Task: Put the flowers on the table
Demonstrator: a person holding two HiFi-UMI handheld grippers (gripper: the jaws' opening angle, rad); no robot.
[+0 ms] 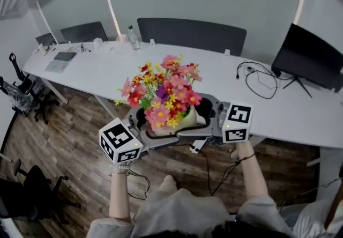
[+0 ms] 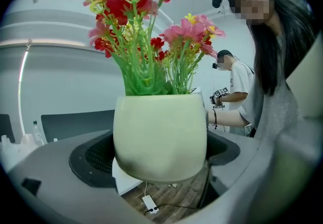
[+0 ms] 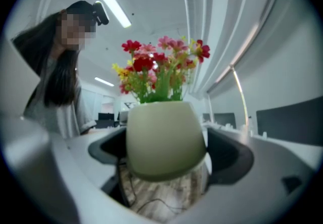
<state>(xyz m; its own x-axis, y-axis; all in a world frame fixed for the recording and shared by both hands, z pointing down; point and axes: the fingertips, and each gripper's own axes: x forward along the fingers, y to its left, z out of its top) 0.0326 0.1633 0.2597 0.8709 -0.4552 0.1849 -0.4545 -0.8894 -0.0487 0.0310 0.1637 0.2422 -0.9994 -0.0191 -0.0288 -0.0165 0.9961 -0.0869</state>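
A cream round pot [image 1: 182, 120] of red, pink and yellow flowers [image 1: 163, 91] hangs over the wooden floor, just short of the long white table's [image 1: 225, 73] front edge. My left gripper [image 1: 146, 127] grips it from the left and my right gripper [image 1: 208, 119] from the right. In the left gripper view the pot [image 2: 159, 137] fills the gap between the jaws of the left gripper [image 2: 159, 155], with the flowers [image 2: 146, 31] above. The right gripper view shows the same pot [image 3: 164, 140] between the jaws of the right gripper [image 3: 166, 150], under the flowers [image 3: 159, 71].
A dark monitor [image 1: 311, 62] and loose cables [image 1: 257, 79] lie at the table's right. A bottle [image 1: 133, 37] and a laptop [image 1: 61, 60] are at its left. Dark chairs [image 1: 193, 33] stand behind it. A white adapter [image 1: 197, 146] lies on the floor. Another person [image 2: 237, 92] stands further off.
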